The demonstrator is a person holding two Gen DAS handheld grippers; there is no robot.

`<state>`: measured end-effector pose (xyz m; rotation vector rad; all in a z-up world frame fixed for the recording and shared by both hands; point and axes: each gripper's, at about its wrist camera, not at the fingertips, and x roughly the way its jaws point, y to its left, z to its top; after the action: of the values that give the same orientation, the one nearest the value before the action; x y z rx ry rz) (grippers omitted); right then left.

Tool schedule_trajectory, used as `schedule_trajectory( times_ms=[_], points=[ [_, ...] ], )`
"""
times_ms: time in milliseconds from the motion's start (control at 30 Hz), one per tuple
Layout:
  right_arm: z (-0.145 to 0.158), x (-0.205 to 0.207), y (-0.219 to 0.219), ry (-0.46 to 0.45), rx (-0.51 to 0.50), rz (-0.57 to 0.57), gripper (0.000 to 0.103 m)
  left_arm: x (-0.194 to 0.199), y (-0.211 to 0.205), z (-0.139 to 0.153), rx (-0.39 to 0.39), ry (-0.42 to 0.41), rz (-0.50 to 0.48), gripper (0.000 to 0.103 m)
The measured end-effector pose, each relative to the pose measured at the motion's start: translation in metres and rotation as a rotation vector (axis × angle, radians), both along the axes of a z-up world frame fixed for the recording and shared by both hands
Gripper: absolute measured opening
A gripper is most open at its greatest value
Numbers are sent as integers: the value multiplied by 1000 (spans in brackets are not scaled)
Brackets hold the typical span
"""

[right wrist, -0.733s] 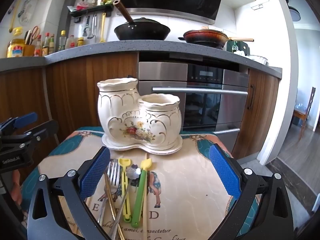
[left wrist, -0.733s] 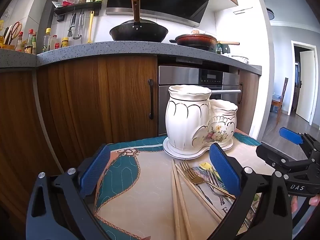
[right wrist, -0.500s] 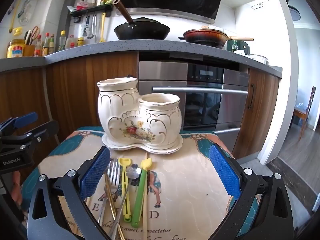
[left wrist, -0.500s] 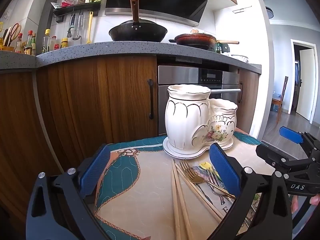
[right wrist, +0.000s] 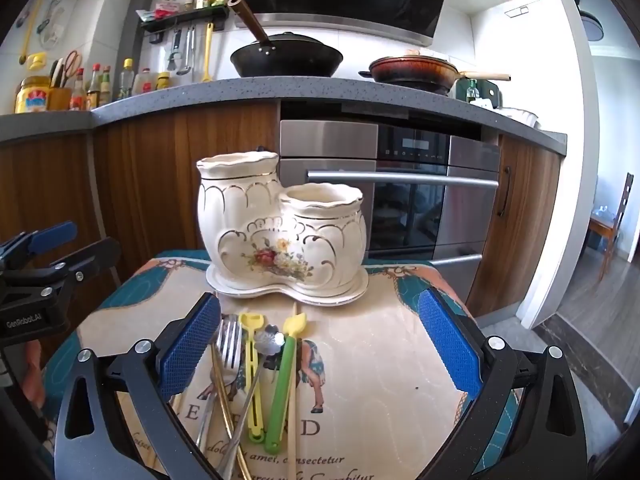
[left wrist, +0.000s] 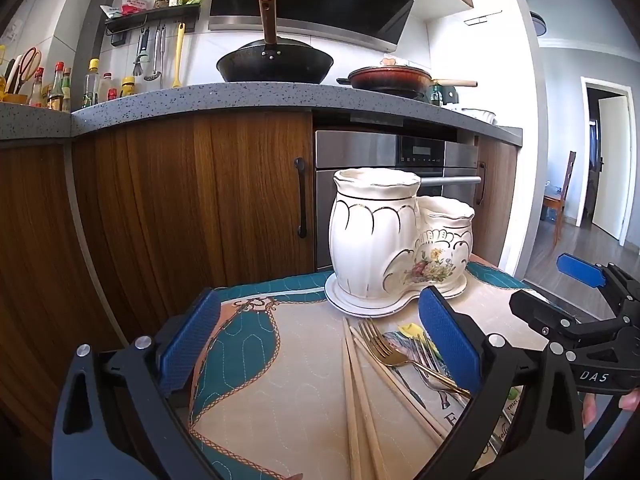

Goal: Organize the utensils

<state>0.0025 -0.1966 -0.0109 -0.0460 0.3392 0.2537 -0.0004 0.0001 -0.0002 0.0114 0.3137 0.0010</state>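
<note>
Both grippers hover with fingers spread wide, holding nothing: left gripper, right gripper. Chopsticks lie between the left fingers; forks lie just inside the right gripper's left finger.

cream holder with gold scrolls and flowers; teal-and-beige cloth; yellow and green utensils; gold fork.

Black left claw — blue ribbed pads, silver screws, right claw alike
</note>
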Motion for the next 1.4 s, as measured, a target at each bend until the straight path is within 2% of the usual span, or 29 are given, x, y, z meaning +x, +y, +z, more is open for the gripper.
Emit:
schedule_trajectory(
  times_ms=[1400],
  points=[
    [-6,4,1,14,2,0,98,0,-1,0,5,3,2,98]
  ],
)
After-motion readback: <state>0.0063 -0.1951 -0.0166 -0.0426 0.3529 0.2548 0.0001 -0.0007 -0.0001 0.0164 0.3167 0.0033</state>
